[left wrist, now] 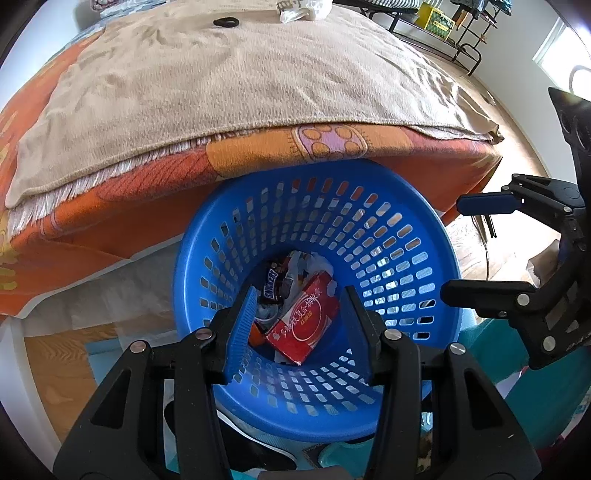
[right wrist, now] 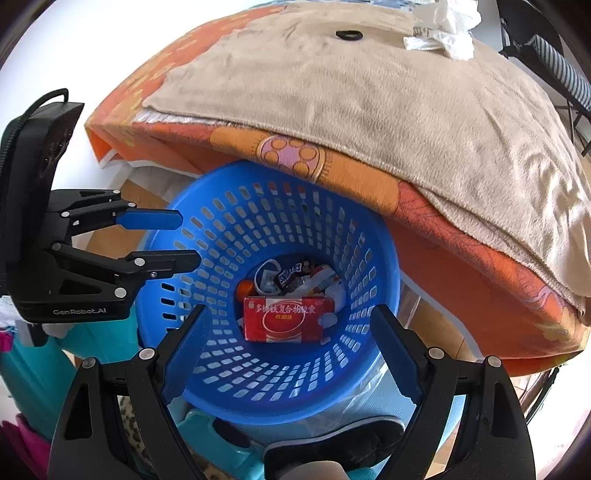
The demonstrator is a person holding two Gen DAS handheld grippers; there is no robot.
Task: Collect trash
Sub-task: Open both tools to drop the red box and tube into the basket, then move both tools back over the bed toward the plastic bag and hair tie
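Observation:
A blue perforated basket [left wrist: 399,236] [right wrist: 207,236] stands on the floor against the table edge. At its bottom lie a red box [left wrist: 304,325] [right wrist: 286,323], a Snickers wrapper [left wrist: 271,286] [right wrist: 291,275] and other wrappers. My left gripper [left wrist: 301,332] is open and empty above the basket's mouth; it also shows in the right wrist view [right wrist: 184,240] at the left rim. My right gripper [right wrist: 291,354] is open and empty above the basket; it shows in the left wrist view [left wrist: 454,251] at the right rim.
A table with an orange patterned cloth [left wrist: 122,206] [right wrist: 461,236] and a beige towel [left wrist: 229,81] [right wrist: 369,99] overhangs the basket. A black ring [left wrist: 226,22] [right wrist: 349,35] and crumpled white plastic [left wrist: 299,11] [right wrist: 443,37] lie at its far end. A shoe [right wrist: 332,443] lies below.

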